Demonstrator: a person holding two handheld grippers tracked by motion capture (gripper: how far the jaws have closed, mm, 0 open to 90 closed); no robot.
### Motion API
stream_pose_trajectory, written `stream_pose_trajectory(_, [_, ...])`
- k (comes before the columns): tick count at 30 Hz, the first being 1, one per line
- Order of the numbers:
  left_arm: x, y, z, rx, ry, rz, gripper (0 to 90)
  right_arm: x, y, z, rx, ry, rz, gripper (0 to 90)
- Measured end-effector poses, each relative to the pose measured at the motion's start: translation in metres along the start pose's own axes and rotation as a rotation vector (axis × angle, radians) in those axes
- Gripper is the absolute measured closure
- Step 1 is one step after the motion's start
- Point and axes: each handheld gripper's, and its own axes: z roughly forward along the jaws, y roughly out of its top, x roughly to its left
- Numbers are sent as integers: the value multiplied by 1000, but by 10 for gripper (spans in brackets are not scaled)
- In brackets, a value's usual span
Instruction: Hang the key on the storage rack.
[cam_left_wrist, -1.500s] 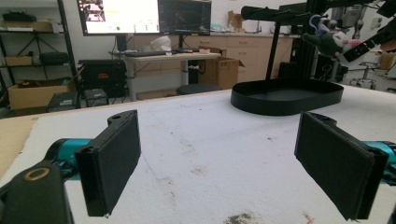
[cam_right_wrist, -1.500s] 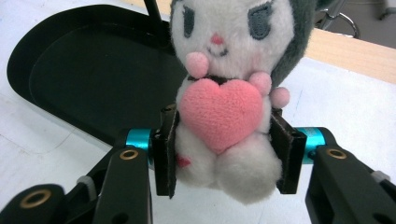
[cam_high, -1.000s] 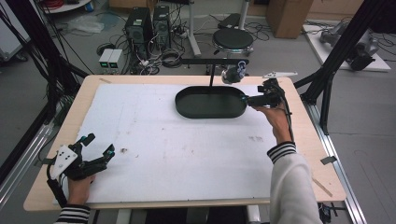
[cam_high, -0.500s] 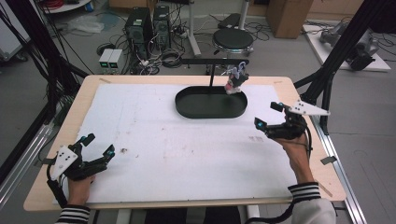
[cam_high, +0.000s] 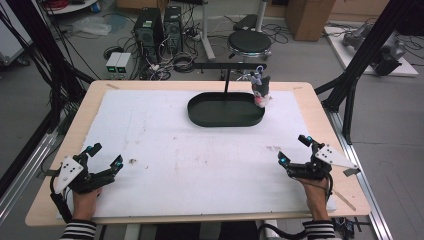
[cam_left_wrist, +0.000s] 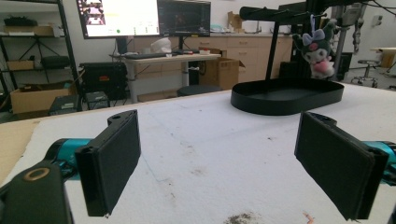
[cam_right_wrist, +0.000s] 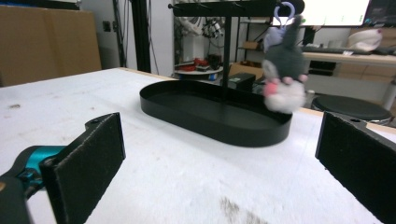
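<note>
Fuzzy plush toy (cam_high: 260, 91) dangling over the oval black tray (cam_high: 226, 111) — both grippers' jaws spread, empty.

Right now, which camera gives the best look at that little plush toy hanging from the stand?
The left gripper view: the plush toy is sharp, showing its bow and face. The right gripper view shows it closer but blurred; the high view shows it small, from above.

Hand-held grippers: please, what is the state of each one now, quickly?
Left hand-held gripper: open, holding nothing.
Right hand-held gripper: open, holding nothing.
</note>
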Motion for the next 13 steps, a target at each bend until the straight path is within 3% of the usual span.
stream_pose_trajectory(2, [0, 0, 0, 0, 0, 0, 149, 2, -10, -3, -16, -28, -10, 4])
stream_pose_trajectory(6, [0, 0, 0, 0, 0, 0, 149, -2, -24, -5, -16, -19, 17, 4])
stream_pose_trajectory(13, [0, 0, -1, -8, 2, 4, 150, -3, -26, -9, -64, -15, 24, 4])
